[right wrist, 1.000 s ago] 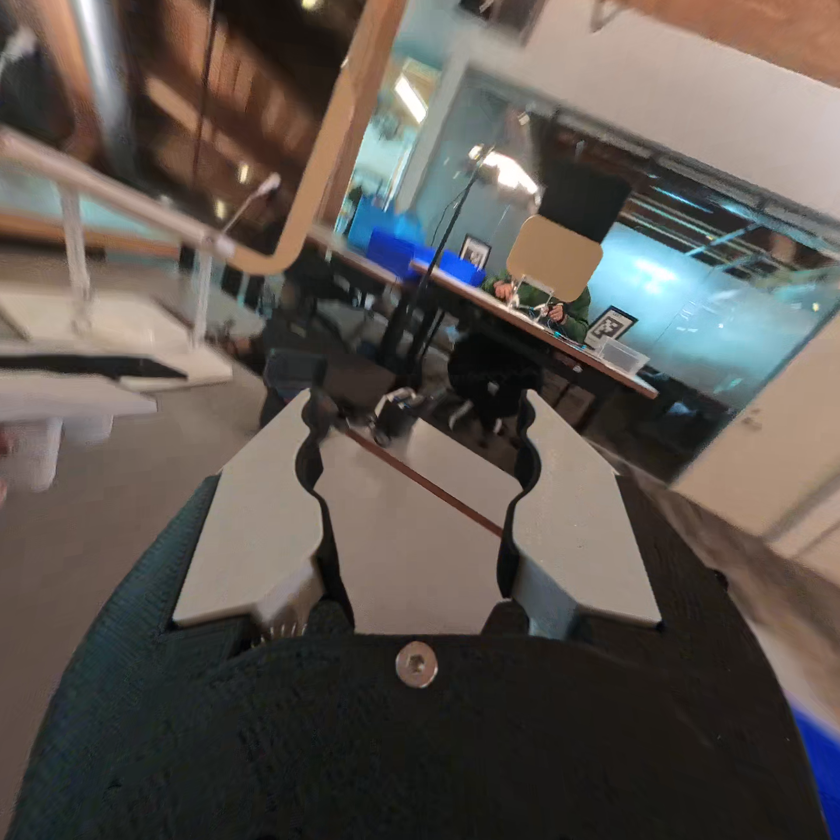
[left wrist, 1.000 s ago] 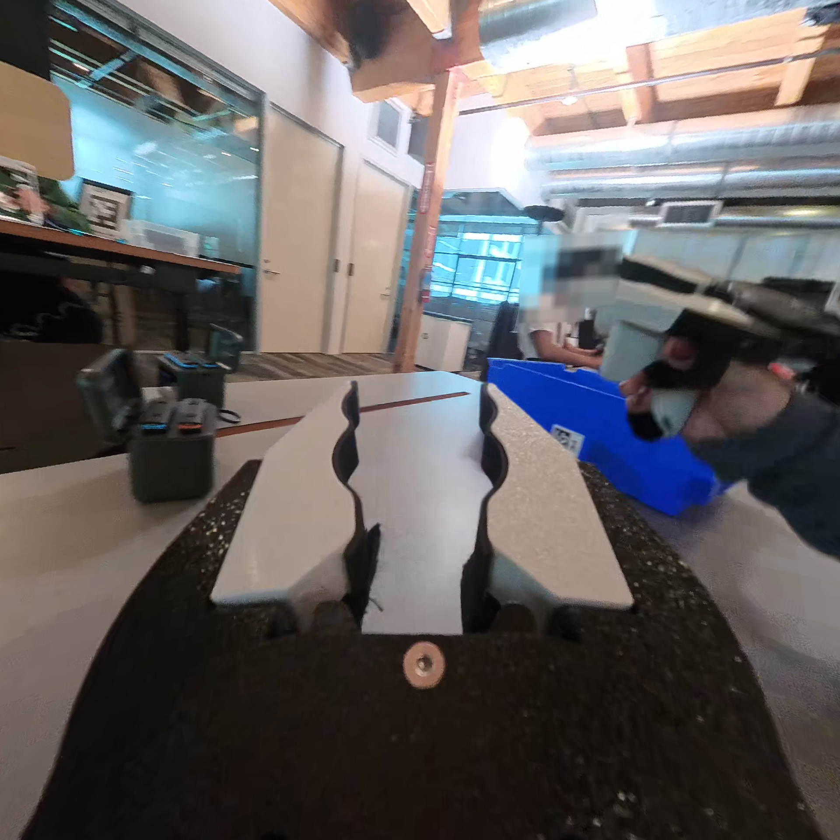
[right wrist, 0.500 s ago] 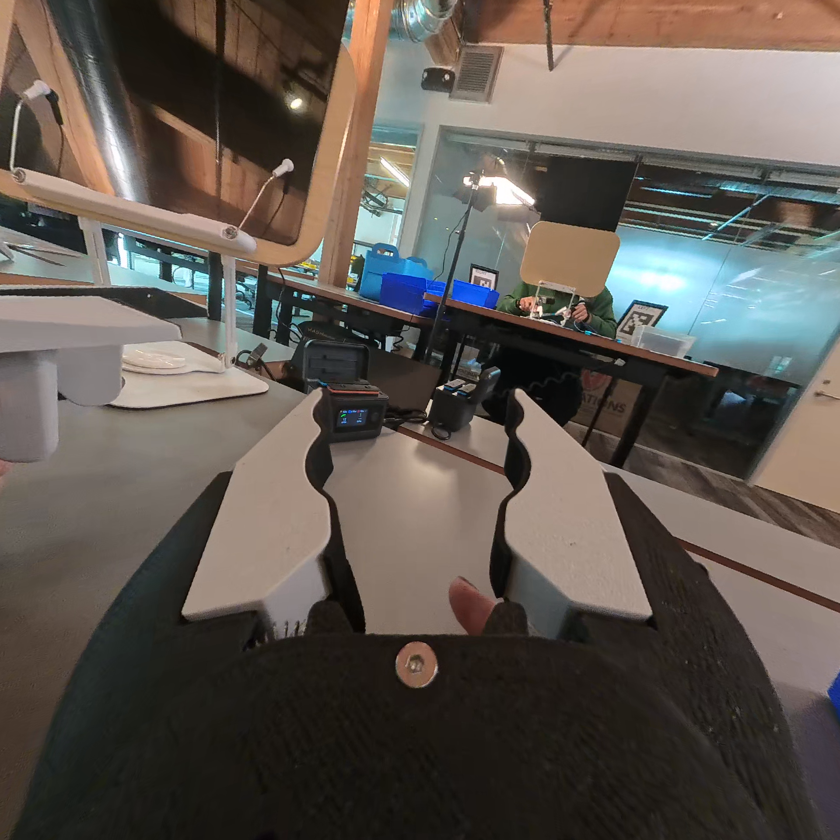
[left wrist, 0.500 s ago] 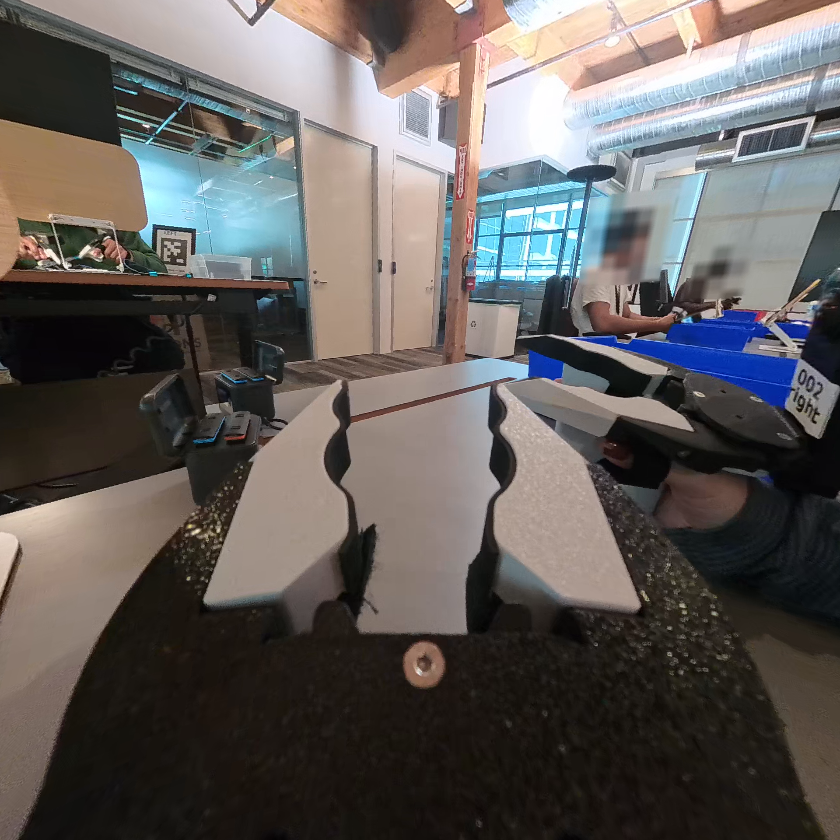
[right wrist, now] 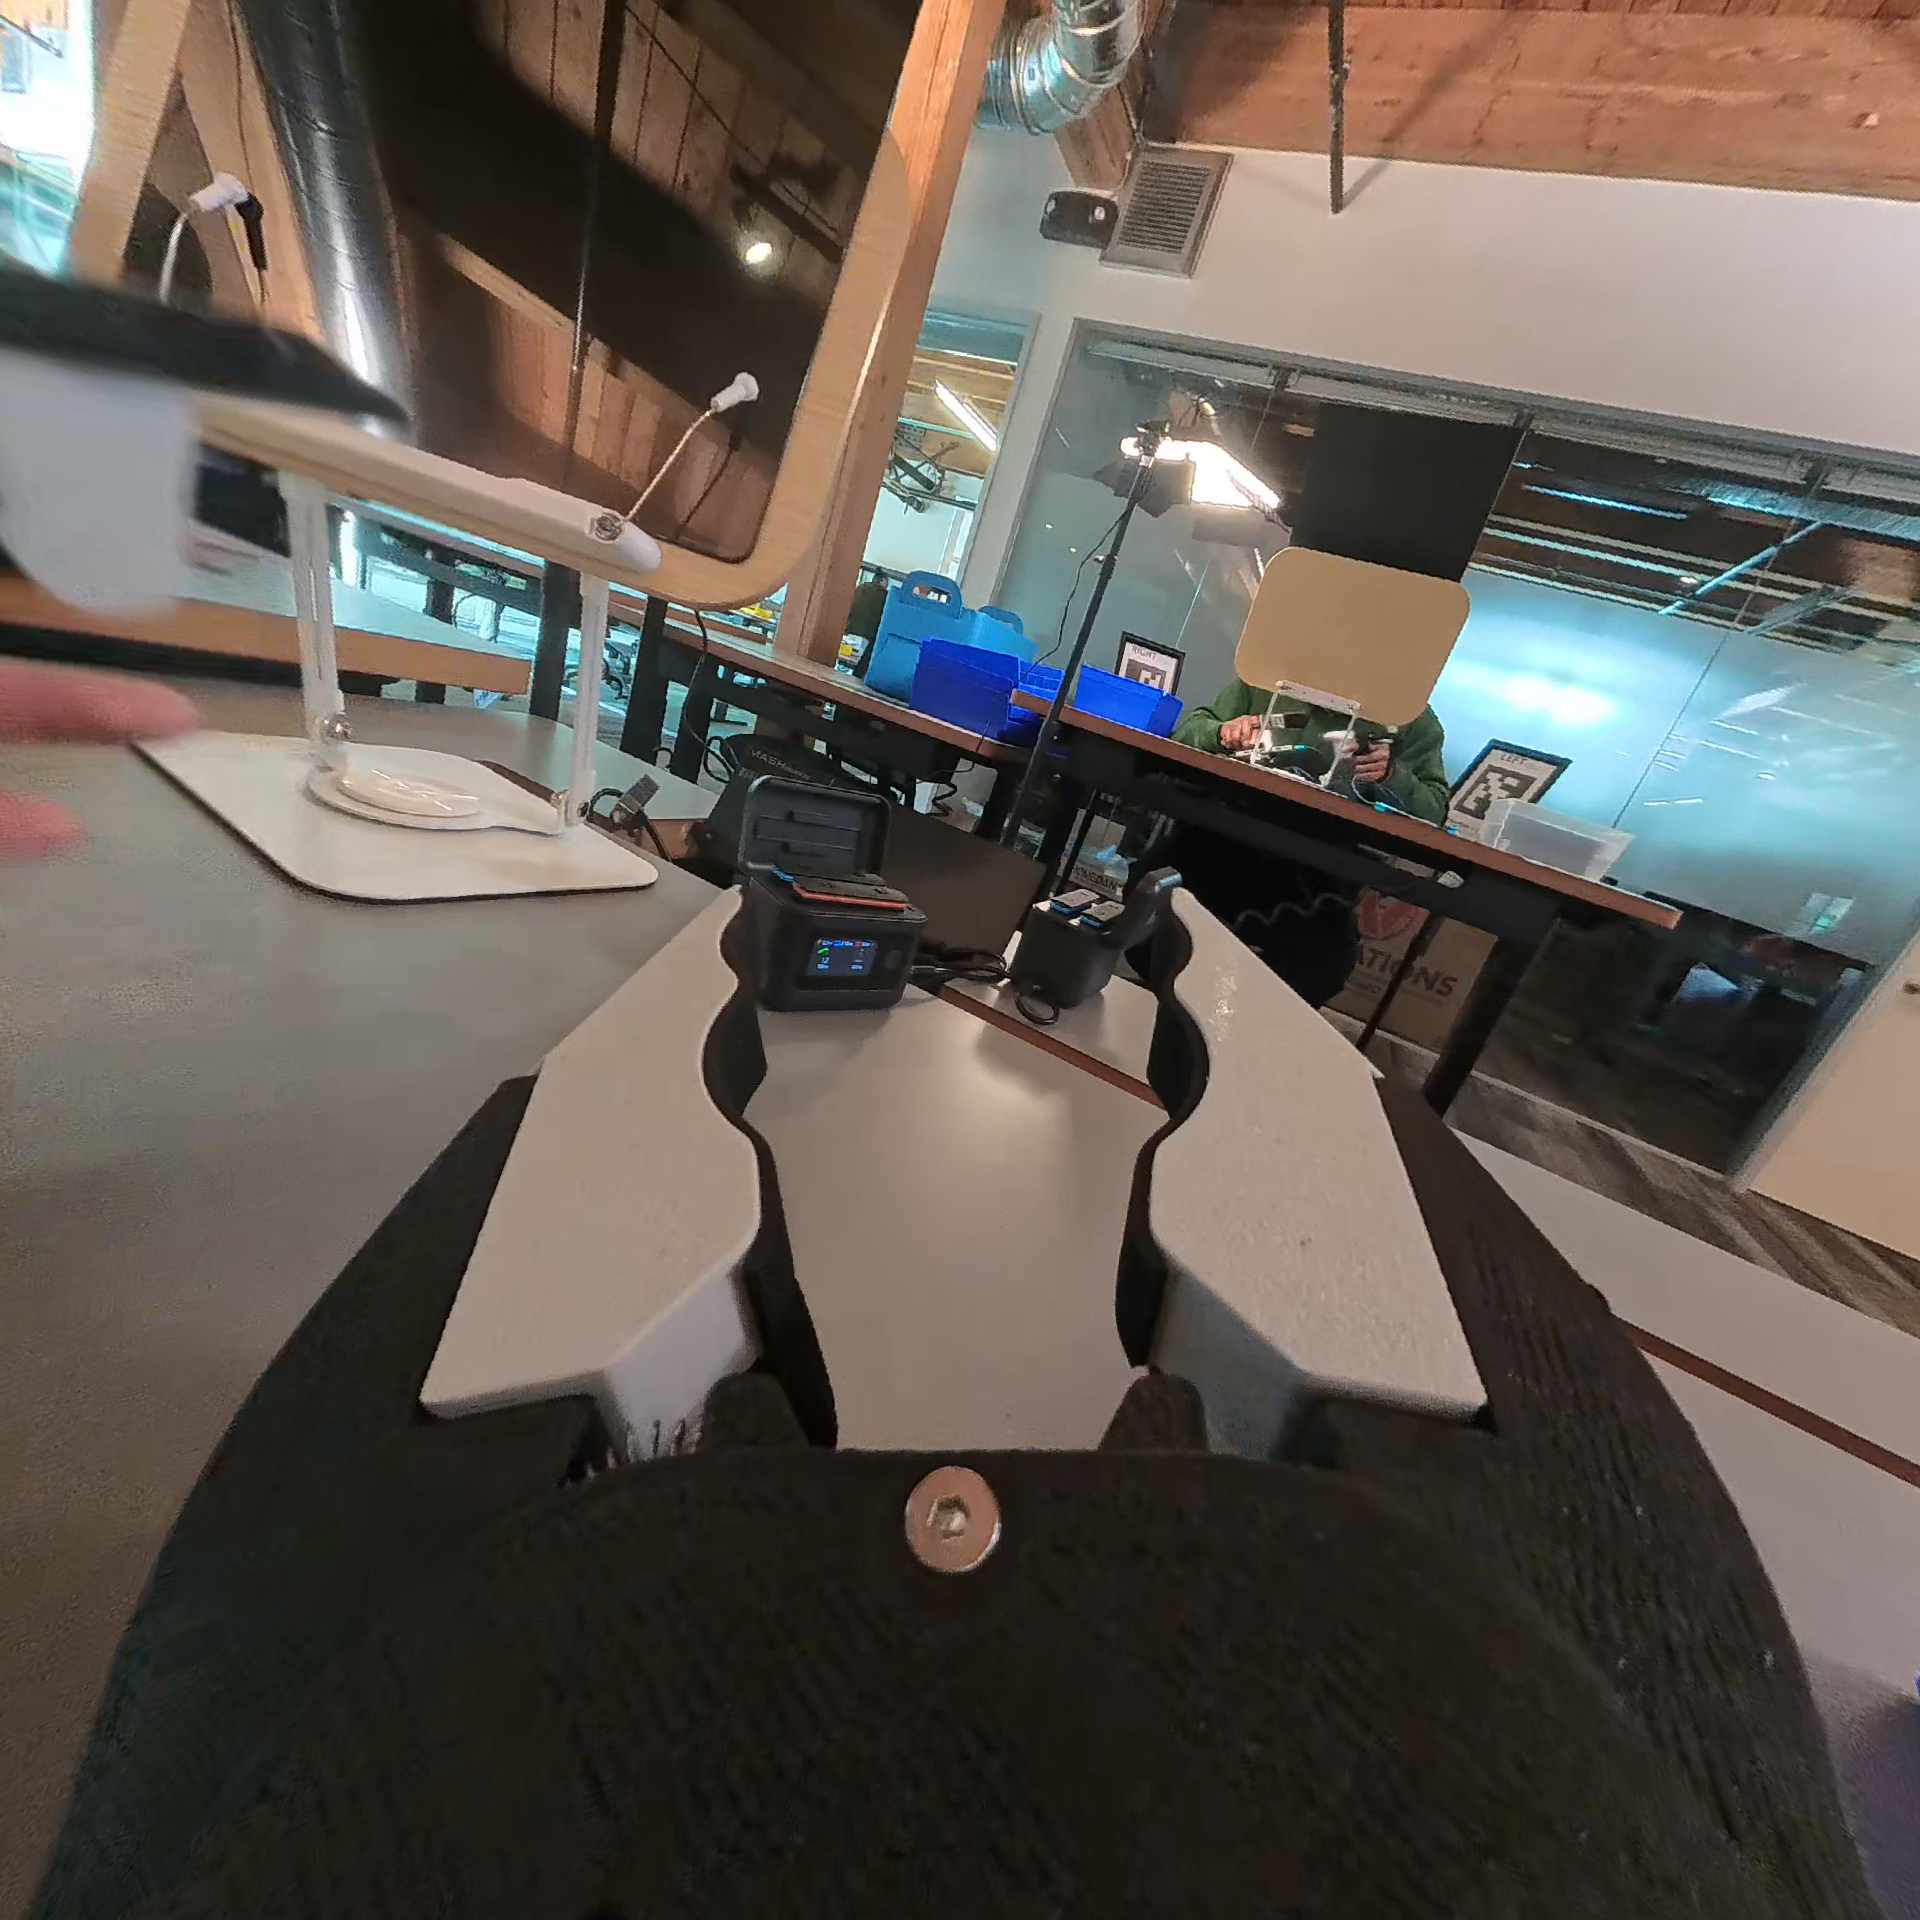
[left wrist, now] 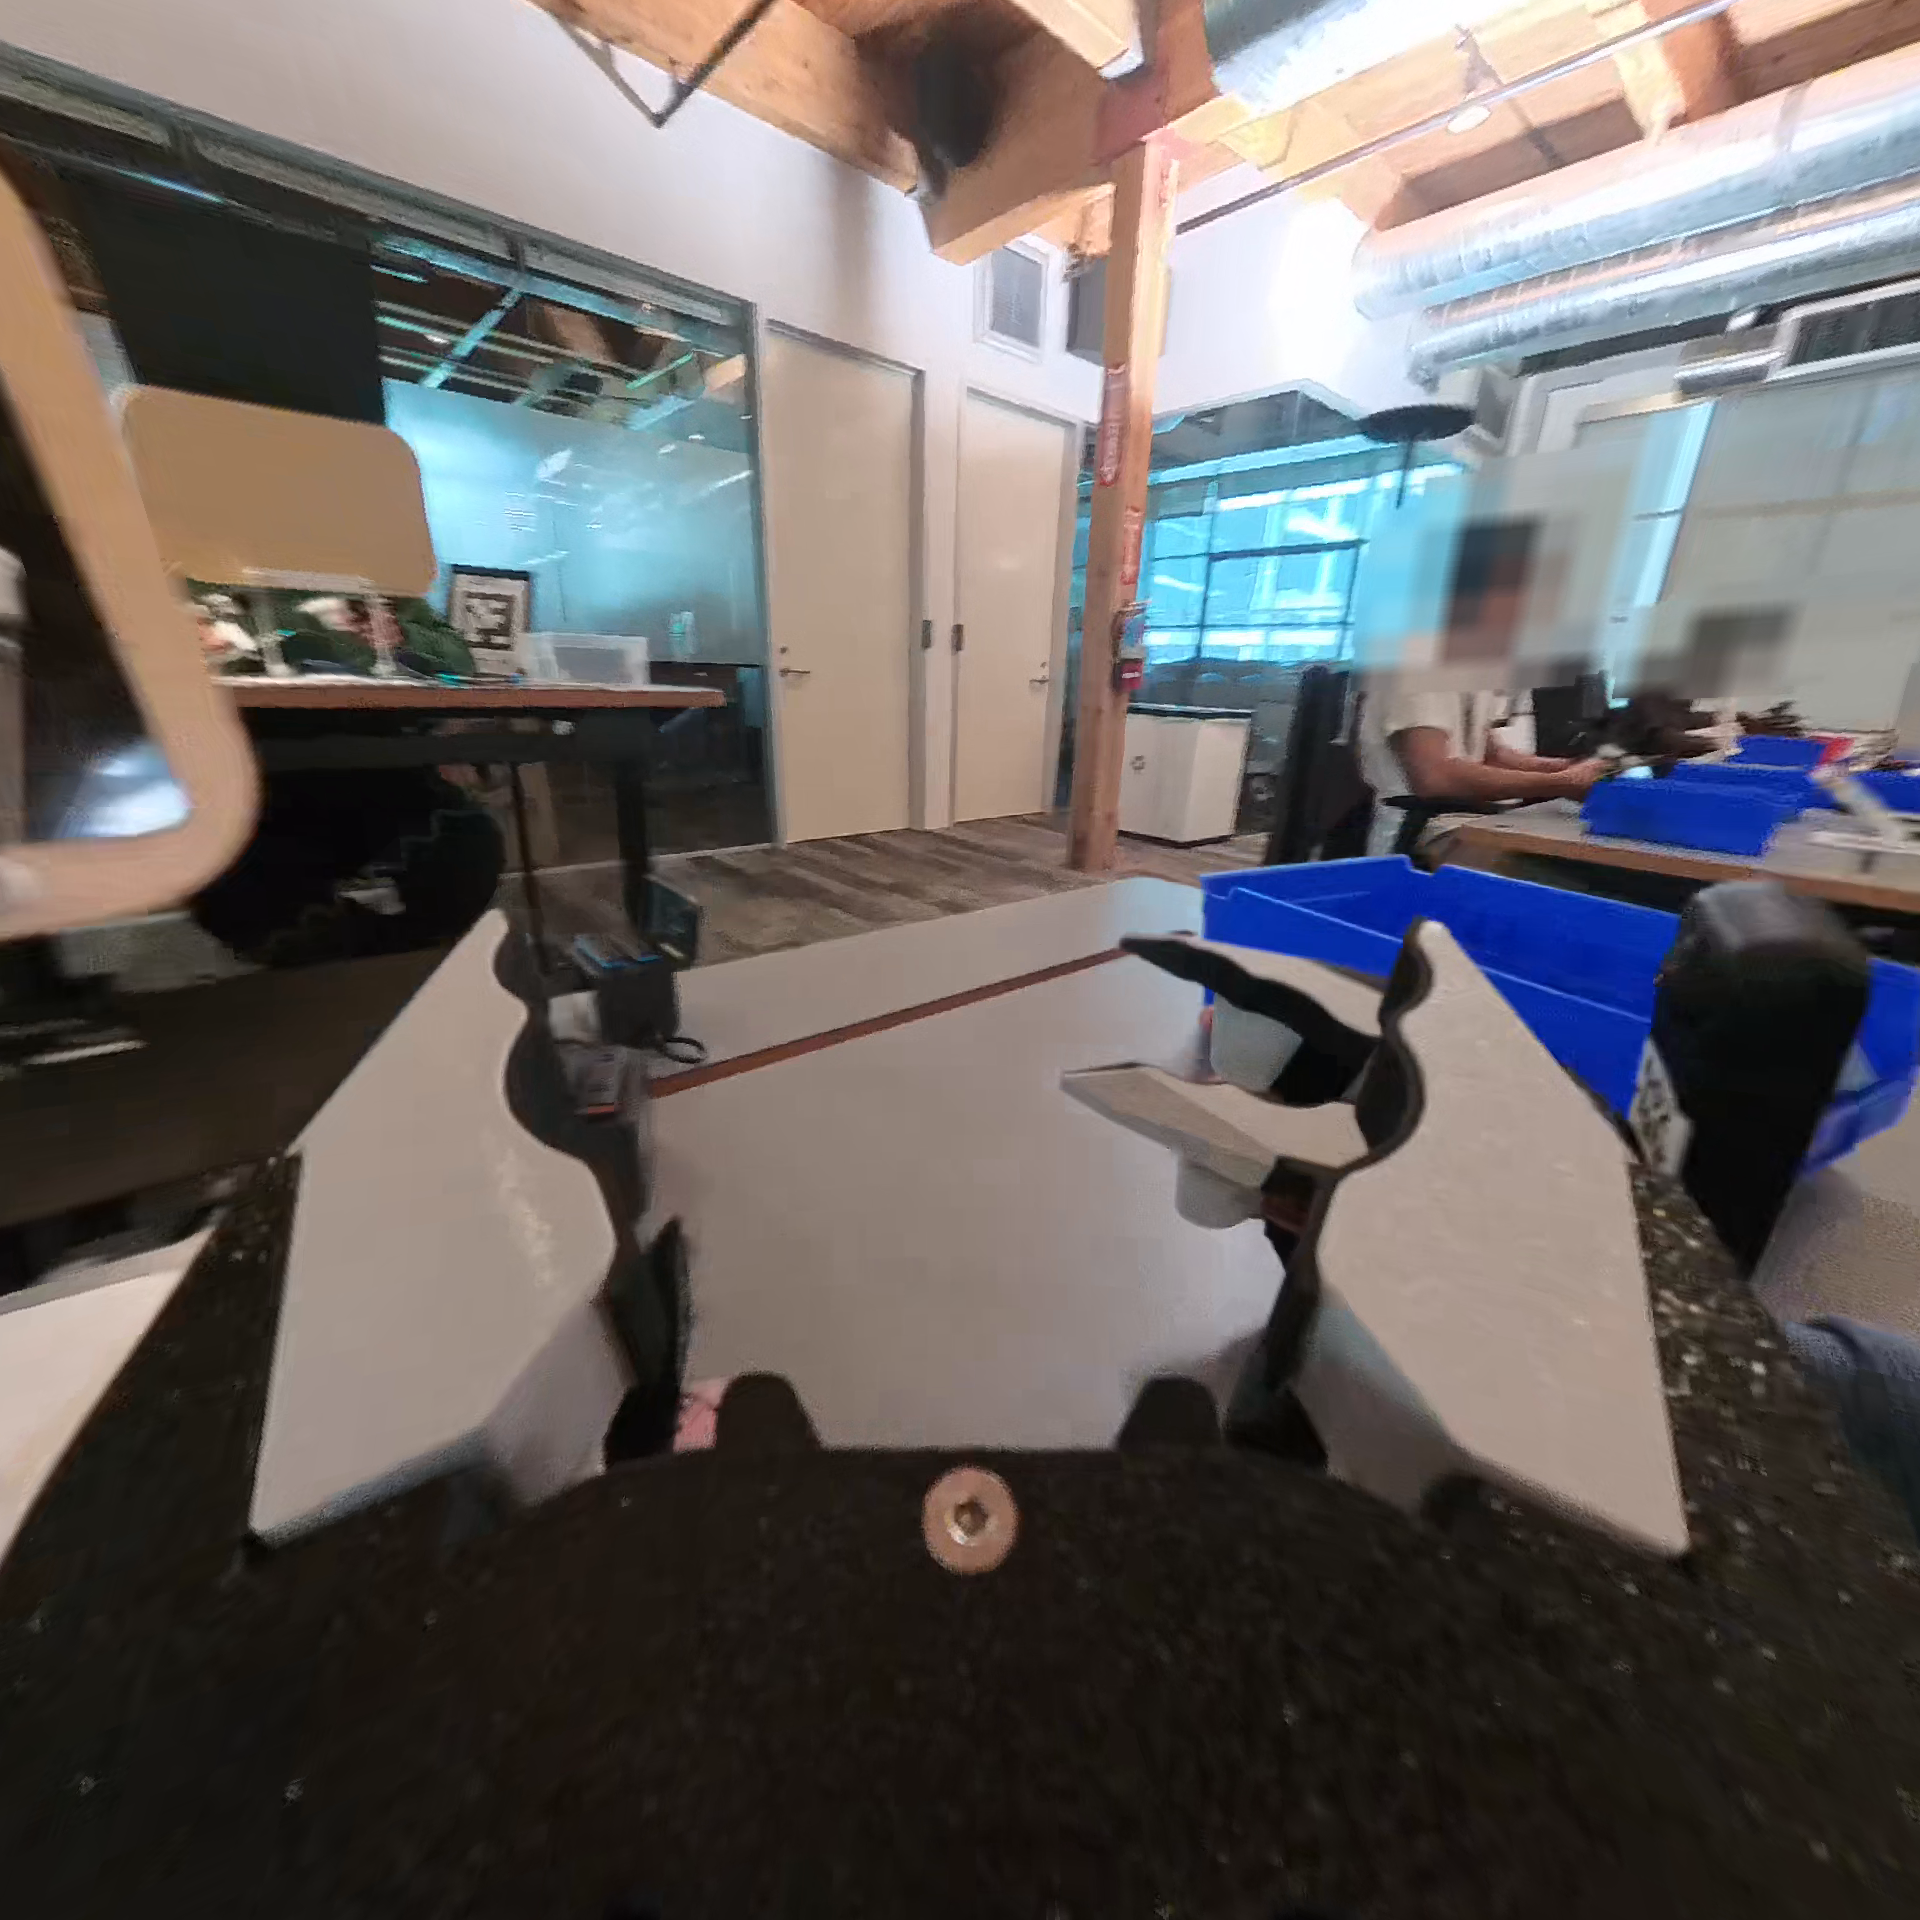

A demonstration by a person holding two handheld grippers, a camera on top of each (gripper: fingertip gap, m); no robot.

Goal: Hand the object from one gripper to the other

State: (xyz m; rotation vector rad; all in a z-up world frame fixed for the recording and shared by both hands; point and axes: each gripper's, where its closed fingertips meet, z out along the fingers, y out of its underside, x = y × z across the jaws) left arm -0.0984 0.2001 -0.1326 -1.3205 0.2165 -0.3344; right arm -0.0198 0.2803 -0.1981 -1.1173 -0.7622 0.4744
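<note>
Grey tabletop [left wrist: 935, 1195] shows bare between both sets of fingers. Left gripper [left wrist: 961, 1039] stands wide, holding nothing; right gripper [right wrist: 956, 997] stands partly spread, likewise unloaded. No object for transfer is visible in either view. Judged step: pre-pickup. Next move requires locating and grasping it.

Right tool [left wrist: 1195, 1039] partly hidden behind left tool's finger [left wrist: 1475, 1226].
</note>
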